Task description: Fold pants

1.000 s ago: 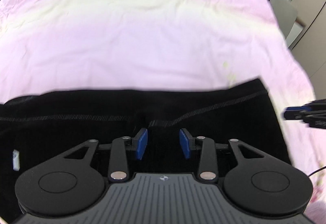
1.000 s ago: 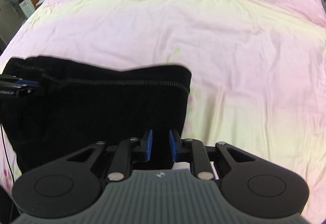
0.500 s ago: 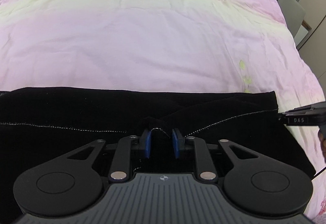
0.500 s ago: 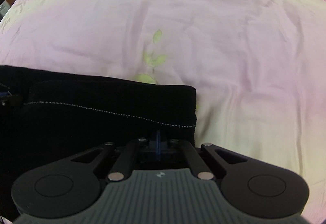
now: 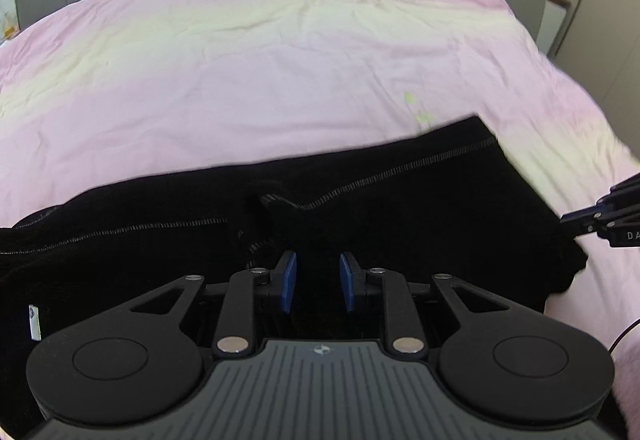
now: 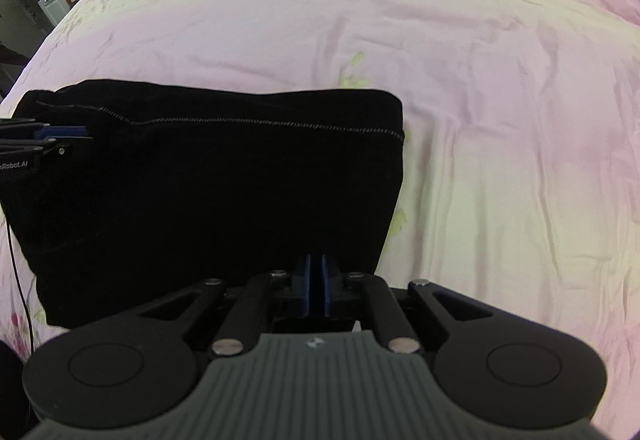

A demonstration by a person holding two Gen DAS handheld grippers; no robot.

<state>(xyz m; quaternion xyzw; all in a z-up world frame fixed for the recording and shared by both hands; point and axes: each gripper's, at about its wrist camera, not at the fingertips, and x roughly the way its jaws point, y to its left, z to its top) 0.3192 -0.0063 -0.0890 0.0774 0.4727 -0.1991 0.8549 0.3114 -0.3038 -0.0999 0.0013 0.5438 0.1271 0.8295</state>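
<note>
Both tongs grip black cloth. Seen from the left wrist, the left gripper (image 5: 316, 282) has just been closing, and a bunched ridge of the black pants (image 5: 400, 207) stands between its blue pads, apparently pinched near the middle seam. The pants lie across the near edge of the pink bedsheet (image 5: 280, 59), the right gripper (image 5: 568, 217) reaching in at their far corner.

From the right wrist, the right gripper (image 6: 315, 290) is clenched tight on the near hem of the pants (image 6: 224, 191), which look folded once already. If only the upper layer is caught, lifting could peel the layers apart and spoil the fold; the left pinch, looser, might slip.
</note>
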